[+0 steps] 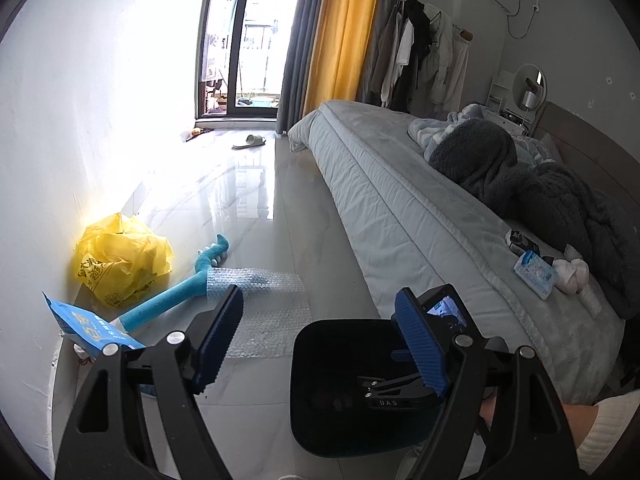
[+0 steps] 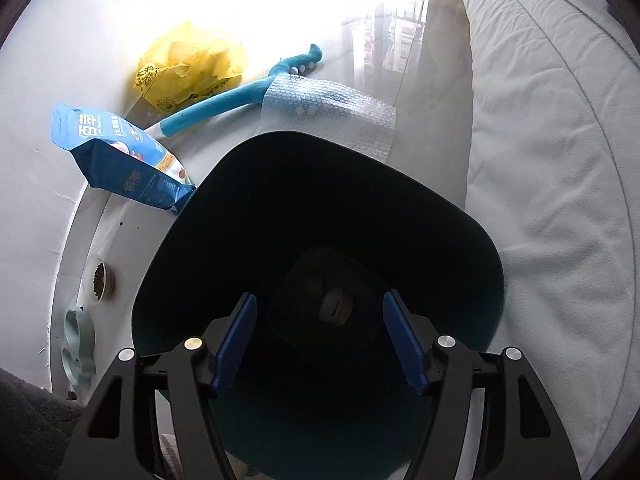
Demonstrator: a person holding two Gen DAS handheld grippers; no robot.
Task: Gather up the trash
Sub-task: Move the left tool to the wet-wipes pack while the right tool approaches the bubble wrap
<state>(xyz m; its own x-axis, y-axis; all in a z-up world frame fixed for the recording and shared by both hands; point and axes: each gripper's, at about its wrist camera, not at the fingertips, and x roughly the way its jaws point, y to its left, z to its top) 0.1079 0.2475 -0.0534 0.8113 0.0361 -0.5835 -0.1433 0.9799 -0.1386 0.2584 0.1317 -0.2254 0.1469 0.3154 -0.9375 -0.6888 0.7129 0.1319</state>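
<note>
A dark trash bin (image 2: pixel 320 208) stands on the floor beside the bed; it also shows in the left wrist view (image 1: pixel 332 360). My right gripper (image 2: pixel 320 340) is open and empty, held over the bin's mouth, with a small pale item (image 2: pixel 335 307) at the bin's bottom. My left gripper (image 1: pixel 320 340) is open and empty above the floor, left of the bin. A crumpled yellow plastic bag (image 1: pixel 120 260) lies by the wall, with a sheet of bubble wrap (image 1: pixel 264 304) and a blue food pouch (image 1: pixel 88 328) near it.
A blue plush toy (image 1: pixel 180 288) lies under the bubble wrap's edge. A bed (image 1: pixel 400 208) with blankets fills the right side. Pet bowls (image 2: pixel 88 312) stand by the wall. A slipper (image 1: pixel 250 142) lies near the balcony door.
</note>
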